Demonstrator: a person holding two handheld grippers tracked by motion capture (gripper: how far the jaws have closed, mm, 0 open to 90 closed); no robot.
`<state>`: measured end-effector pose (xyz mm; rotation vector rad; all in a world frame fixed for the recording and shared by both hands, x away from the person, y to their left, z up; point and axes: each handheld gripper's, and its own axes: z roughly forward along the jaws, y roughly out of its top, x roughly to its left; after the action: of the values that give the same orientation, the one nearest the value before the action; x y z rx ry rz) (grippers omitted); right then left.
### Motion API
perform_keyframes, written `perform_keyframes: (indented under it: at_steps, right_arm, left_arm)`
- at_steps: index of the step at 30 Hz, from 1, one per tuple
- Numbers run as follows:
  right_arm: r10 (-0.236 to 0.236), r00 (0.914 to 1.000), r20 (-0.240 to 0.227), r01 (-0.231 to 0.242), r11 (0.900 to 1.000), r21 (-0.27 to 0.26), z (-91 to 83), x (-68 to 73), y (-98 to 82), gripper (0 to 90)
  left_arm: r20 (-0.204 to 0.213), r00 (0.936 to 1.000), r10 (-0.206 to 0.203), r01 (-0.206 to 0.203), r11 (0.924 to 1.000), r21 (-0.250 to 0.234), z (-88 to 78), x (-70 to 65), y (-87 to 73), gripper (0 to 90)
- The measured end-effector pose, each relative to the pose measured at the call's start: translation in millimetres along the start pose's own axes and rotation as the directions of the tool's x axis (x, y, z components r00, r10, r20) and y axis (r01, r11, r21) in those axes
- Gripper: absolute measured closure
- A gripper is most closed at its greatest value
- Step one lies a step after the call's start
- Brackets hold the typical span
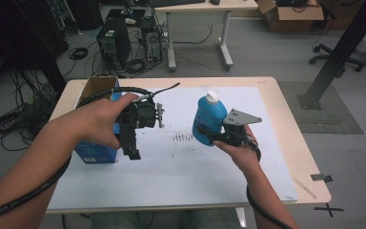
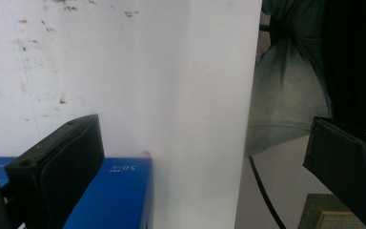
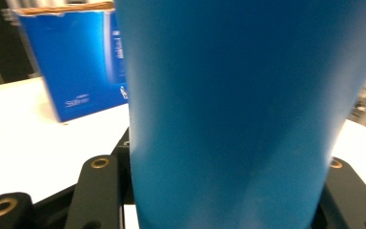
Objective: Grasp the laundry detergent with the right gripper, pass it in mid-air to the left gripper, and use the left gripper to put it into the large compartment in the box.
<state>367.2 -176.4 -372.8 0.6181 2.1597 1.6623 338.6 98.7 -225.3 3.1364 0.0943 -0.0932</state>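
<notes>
While high view shows white cap [image 1: 212, 97], right hand-held gripper [image 1: 208, 134] view shows bottle [image 3: 228, 109] body.

Grey floor [image 1: 267, 52], dim light. Second desk [image 1: 198, 7] behind, computer tower [image 1: 113, 43] with cables beside it. Cardboard box [image 1: 290, 14] and office chair [image 1: 336, 55] far right.

You hold a smooth blue plastic bottle [image 1: 208, 119] with a faint sheen and a white plastic cap. Your grippers' jaws are matt black. The blue box [image 1: 97, 151] is printed cardboard, brown inside. A white, stained paper sheet [image 1: 181, 167] covers your pale wood-look table [image 1: 300, 157].
</notes>
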Motion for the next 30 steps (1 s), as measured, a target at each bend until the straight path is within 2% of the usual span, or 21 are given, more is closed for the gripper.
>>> perform_keyframes:
  at_steps: [2,3,6,9,13,15,16,17,21,22,23,24,25,26,27,28,29,30]
  right_arm:
    - [-0.010,0.9998,-0.015,0.010,1.000,0.002,-1.5,-0.5,1.9,45.5]
    - [-0.027,0.9983,-0.051,0.028,1.000,0.013,-4.8,-0.8,5.8,45.5]
    - [-0.051,0.9939,-0.098,0.053,0.998,0.023,-9.3,-1.1,10.4,45.4]
    - [-0.066,0.9879,-0.140,0.070,0.997,0.022,-13.6,-1.5,12.8,45.5]
    - [-0.095,0.9756,-0.198,0.103,0.994,0.031,-17.9,0.1,13.8,45.4]
    - [-0.095,0.9728,-0.211,0.105,0.994,0.034,-18.5,1.4,13.7,45.4]
    - [-0.103,0.9649,-0.242,0.115,0.993,0.036,-19.3,3.2,12.9,45.4]
    - [-0.106,0.9606,-0.257,0.119,0.992,0.037,-19.2,4.2,12.3,45.3]
    - [-0.108,0.9453,-0.308,0.125,0.991,0.037,-18.3,9.1,9.2,45.3]
    - [-0.108,0.9453,-0.308,0.125,0.991,0.037,-18.3,9.1,9.2,45.3]
    - [-0.112,0.9364,-0.333,0.130,0.991,0.033,-17.0,12.0,7.4,45.3]
    - [-0.112,0.9364,-0.333,0.130,0.991,0.033,-17.0,12.0,7.4,45.3]
    - [-0.114,0.9294,-0.351,0.134,0.990,0.033,-15.4,15.4,5.7,45.3]
    - [-0.114,0.9294,-0.351,0.134,0.990,0.033,-15.4,15.4,5.7,45.3]
    - [-0.116,0.9194,-0.376,0.139,0.990,0.033,-13.5,18.2,4.1,45.2]
    - [-0.116,0.9194,-0.376,0.139,0.990,0.033,-13.5,18.2,4.1,45.2]
    - [-0.120,0.9106,-0.395,0.146,0.989,0.036,-11.3,21.1,2.6,45.3]
    - [-0.121,0.9073,-0.403,0.148,0.988,0.037,-10.2,22.5,1.8,45.3]
  left_arm:
    - [0.000,1.0000,0.004,-0.004,1.0000,-0.004,-2.3,-0.5,1.6,0.2]
    - [0.002,1.0000,0.010,-0.010,0.9999,-0.011,-4.9,-0.9,3.2,0.2]
    - [0.001,0.9999,0.016,-0.016,0.9998,-0.013,-8.2,-0.2,5.8,0.2]
    - [0.001,0.9998,0.022,-0.022,0.9997,-0.014,-10.7,0.8,8.6,0.2]
    - [0.001,0.9995,0.031,-0.031,0.9993,-0.019,-12.7,1.2,12.8,0.2]
    - [0.002,0.9994,0.035,-0.035,0.9992,-0.020,-13.2,1.2,13.9,0.2]
    - [0.004,0.9991,0.041,-0.041,0.9988,-0.025,-13.7,1.0,15.9,0.1]
    - [0.005,0.9990,0.044,-0.044,0.9988,-0.024,-14.0,0.9,16.8,0.2]
    - [0.002,0.9989,0.046,-0.046,0.9986,-0.025,-14.1,0.5,19.1,0.2]
    - [0.002,0.9989,0.046,-0.046,0.9986,-0.025,-14.1,0.5,19.1,0.2]
    - [0.002,0.9988,0.048,-0.048,0.9985,-0.025,-14.4,0.3,19.6,0.1]
    - [0.002,0.9988,0.048,-0.048,0.9985,-0.025,-14.4,0.3,19.6,0.2]
    - [0.003,0.9987,0.052,-0.052,0.9984,-0.024,-14.9,-0.2,20.2,0.1]
    - [0.003,0.9987,0.052,-0.052,0.9984,-0.024,-14.9,-0.2,20.2,0.2]
    - [0.003,0.9986,0.053,-0.053,0.9983,-0.025,-15.2,-0.7,20.7,0.2]
    - [0.003,0.9986,0.053,-0.053,0.9983,-0.025,-15.2,-0.7,20.7,0.2]
    - [0.004,0.9984,0.057,-0.056,0.9980,-0.027,-15.6,-1.0,21.2,0.2]
    - [0.004,0.9983,0.058,-0.058,0.9979,-0.029,-15.9,-1.1,21.5,0.1]
